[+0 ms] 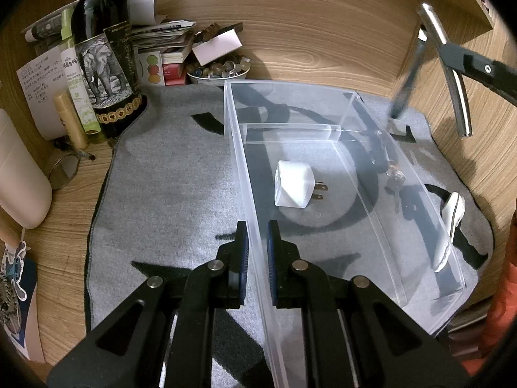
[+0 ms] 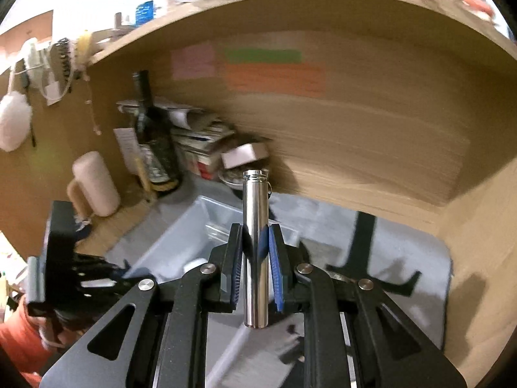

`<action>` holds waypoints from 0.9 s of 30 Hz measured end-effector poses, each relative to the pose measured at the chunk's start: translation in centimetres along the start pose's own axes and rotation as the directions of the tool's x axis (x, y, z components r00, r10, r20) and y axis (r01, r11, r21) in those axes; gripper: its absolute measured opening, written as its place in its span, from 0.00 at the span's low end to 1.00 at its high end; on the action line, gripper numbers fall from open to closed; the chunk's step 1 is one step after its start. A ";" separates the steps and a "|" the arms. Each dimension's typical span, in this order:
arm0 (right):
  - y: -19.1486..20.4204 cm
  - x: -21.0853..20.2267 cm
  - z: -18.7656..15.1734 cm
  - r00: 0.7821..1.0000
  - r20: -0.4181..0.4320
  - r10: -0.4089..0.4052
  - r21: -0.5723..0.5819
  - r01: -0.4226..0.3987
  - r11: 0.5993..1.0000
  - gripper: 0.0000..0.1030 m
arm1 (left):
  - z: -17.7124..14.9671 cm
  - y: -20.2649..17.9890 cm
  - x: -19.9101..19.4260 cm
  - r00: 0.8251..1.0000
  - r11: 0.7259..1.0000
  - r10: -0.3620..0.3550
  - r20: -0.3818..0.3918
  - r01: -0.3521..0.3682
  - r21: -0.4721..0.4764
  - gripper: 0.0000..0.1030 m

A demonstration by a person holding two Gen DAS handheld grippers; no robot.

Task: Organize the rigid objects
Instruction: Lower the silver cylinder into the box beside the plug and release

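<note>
Right wrist view: right tongs (image 2: 255,249) clamp a metal cylinder (image 2: 255,226); left tongs (image 1: 257,245) pinch the clear organizer's wall (image 1: 258,258).

Gleaming mirror-polished metal cylinder (image 2: 256,249). Showing clear glossy plastic organizer tray (image 1: 420,194); smooth matt white plastic plug adapter (image 1: 293,188) inside. Lying beneath: fuzzy grey cloth mat (image 1: 168,174) over wood-grain desk (image 1: 64,226). At 10 o'clock, shining dark glass bottle (image 1: 103,48).

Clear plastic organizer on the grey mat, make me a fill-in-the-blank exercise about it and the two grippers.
1. The left gripper is clamped on the clear organizer's ____.
2. The white charger lies in the organizer's ____ compartment.
3. The right gripper holds a shiny ____ cylinder.
4. The keys lie in the narrow compartment on the ____ side of the left wrist view.

Missing words: wall; large; metal; right
</note>
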State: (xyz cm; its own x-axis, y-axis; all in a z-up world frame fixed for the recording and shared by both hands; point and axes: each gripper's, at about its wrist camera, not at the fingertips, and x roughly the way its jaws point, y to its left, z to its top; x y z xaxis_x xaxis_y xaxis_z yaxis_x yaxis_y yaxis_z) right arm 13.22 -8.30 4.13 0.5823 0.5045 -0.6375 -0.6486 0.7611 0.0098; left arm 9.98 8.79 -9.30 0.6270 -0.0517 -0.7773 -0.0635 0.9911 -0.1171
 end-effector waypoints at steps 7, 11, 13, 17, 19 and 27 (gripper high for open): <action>1.9 3.0 -0.4 0.997 -0.068 0.038 -0.017 -0.039 0.999 0.14 | 0.1 0.0 0.0 1.000 1.000 -0.002 0.001 0.002 0.000 0.10; 1.9 5.6 -1.4 0.990 -0.139 0.038 -0.014 -0.040 0.999 0.14 | 0.1 -0.1 0.0 1.000 1.000 -0.001 0.002 0.001 0.002 0.10; 1.7 6.8 -1.9 0.984 -0.176 0.035 -0.007 -0.037 0.999 0.14 | 0.1 -0.1 0.0 1.000 1.000 -0.001 0.002 0.001 0.001 0.10; 1.1 8.7 -2.6 0.971 -0.240 0.011 -0.006 -0.013 1.000 0.14 | 0.1 -0.1 0.0 1.000 1.000 0.000 0.001 0.000 0.003 0.10; 1.0 9.5 -3.0 0.963 -0.271 -0.004 -0.014 0.000 1.000 0.14 | 0.2 -0.2 0.1 1.000 1.000 0.001 0.001 -0.001 0.004 0.10; 1.4 10.9 -3.4 0.944 -0.329 -0.022 -0.056 0.003 0.998 0.14 | 0.3 -0.4 0.2 1.000 1.000 -0.003 0.002 0.003 0.005 0.10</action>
State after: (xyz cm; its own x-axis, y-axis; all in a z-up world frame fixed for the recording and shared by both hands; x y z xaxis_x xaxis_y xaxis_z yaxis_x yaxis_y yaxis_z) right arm 17.03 -3.14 -5.46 0.4024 0.3255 -0.8556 -0.6732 0.7386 -0.0356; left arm 10.33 8.45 -9.26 0.6285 -0.0543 -0.7759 -0.0581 0.9915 -0.1164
